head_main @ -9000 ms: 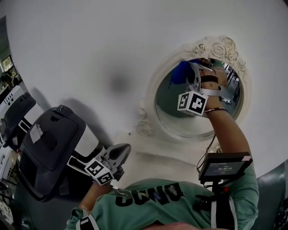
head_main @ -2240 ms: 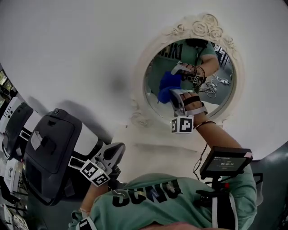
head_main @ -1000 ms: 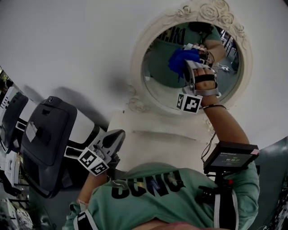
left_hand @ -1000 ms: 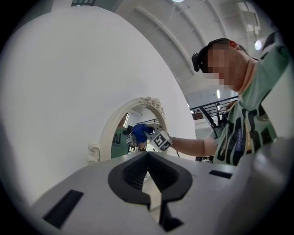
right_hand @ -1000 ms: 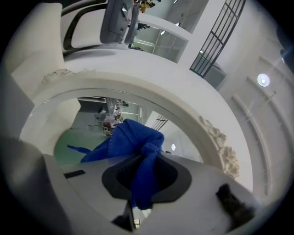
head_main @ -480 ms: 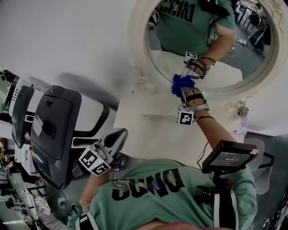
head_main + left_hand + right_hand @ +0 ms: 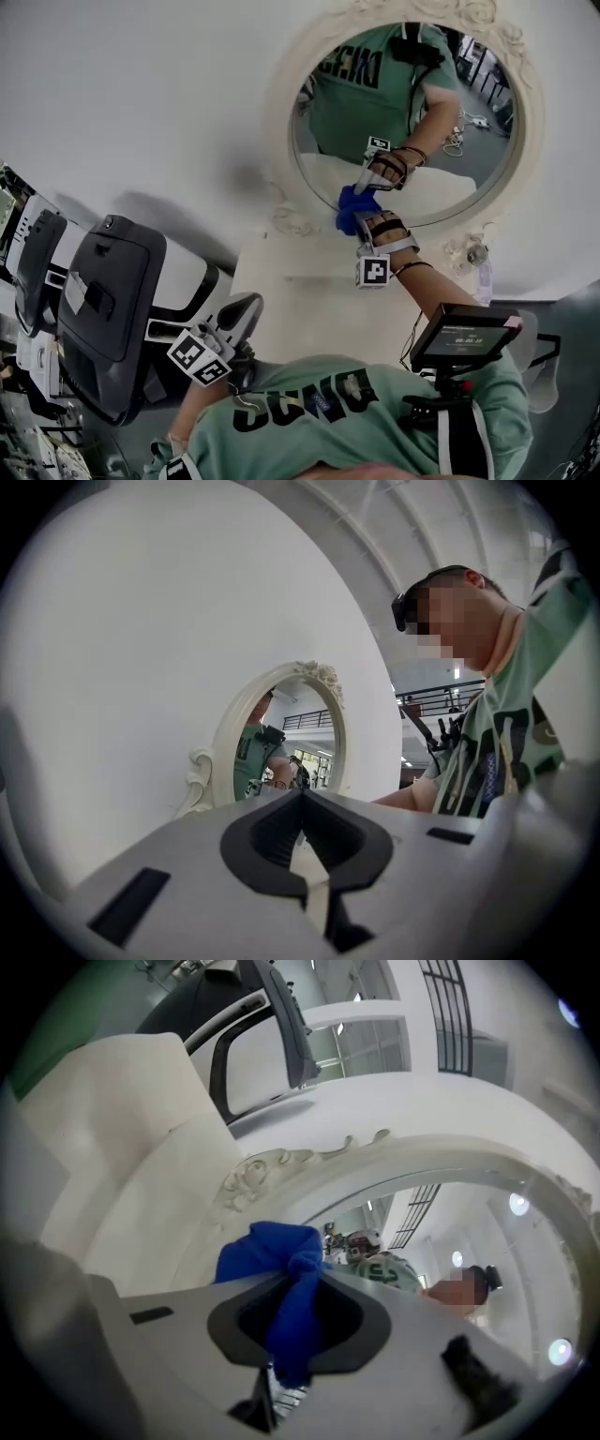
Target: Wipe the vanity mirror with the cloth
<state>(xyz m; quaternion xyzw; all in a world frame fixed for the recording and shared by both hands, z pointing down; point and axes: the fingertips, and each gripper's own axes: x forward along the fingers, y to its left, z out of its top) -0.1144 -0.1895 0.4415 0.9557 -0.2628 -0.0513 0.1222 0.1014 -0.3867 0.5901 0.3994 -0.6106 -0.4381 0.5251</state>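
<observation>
We look steeply down at a person in a green shirt [image 7: 309,412] facing a white wall [image 7: 141,94], a two-jaw gripper in each hand. On the wall hangs an oval mirror [image 7: 277,141] with a cream, carved frame; its glass reflects the person's shirt and raised arm.

The right gripper [image 7: 361,225] reaches up to the lower left part of the mirror. Its jaws are clamped on a bunched blue cloth [image 7: 347,206], and the cloth sits where the glass meets the frame. In the right gripper view we see the right gripper [image 7: 300,1288] pinching the cloth [image 7: 281,1269] tightly in the middle, with a rounded wad puffing out past the jaw tips and a tail hanging down behind them. The carved frame of the mirror [image 7: 309,1171] curves just above the wad.

The left gripper [image 7: 242,314] is held low at the person's left side, well apart from the mirror. In the left gripper view we see the left gripper [image 7: 302,803] with its jaws together and nothing between them, pointing toward the mirror [image 7: 220,752] from a distance.

Below the mirror is a white table [image 7: 300,281]. A dark office chair [image 7: 103,300] stands to the left. A small screen [image 7: 459,336] is mounted at the person's chest.
</observation>
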